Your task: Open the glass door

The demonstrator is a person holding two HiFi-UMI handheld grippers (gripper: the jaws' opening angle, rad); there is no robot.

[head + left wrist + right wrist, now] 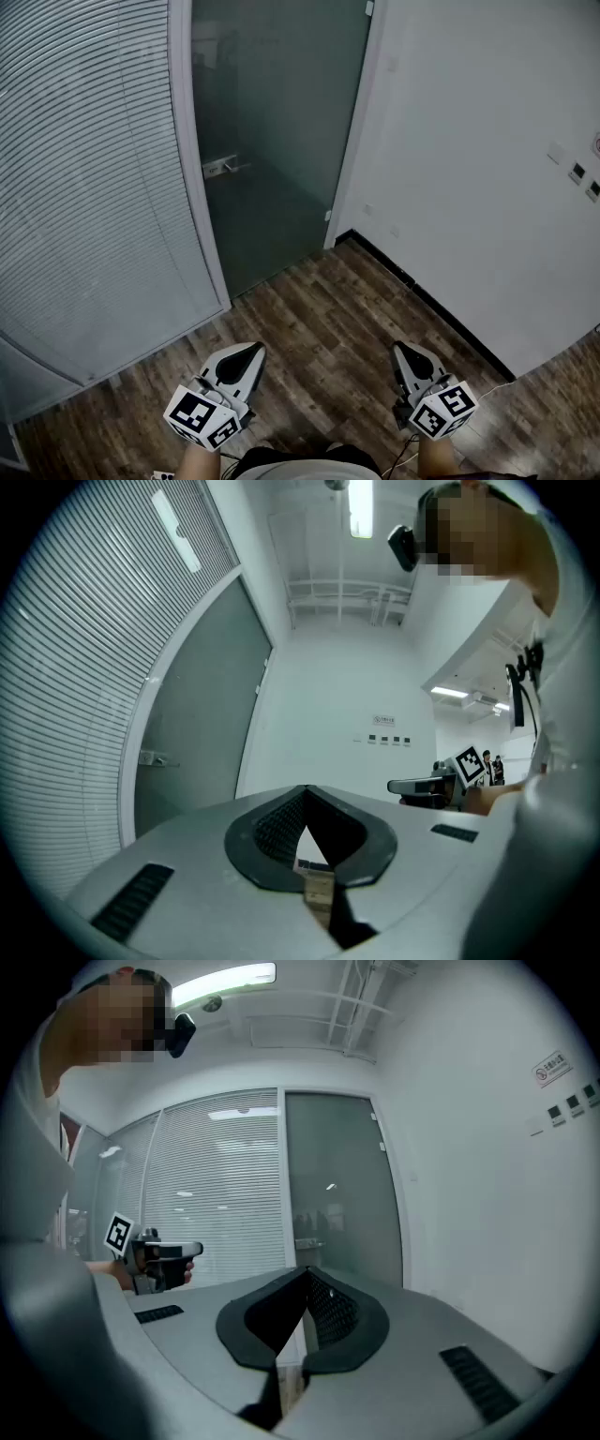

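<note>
Well beyond the fingers [240, 364] stands the glass door [272, 122].

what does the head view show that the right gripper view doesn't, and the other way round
Only the head view: the black skirting strip at the foot of the white wall, and the black-and-white marker cube on the right gripper.
Only the right gripper view: the long ceiling light tube.
Both: the frosted glass door with its metal handle, the white slatted blinds beside it, and the left gripper.
</note>
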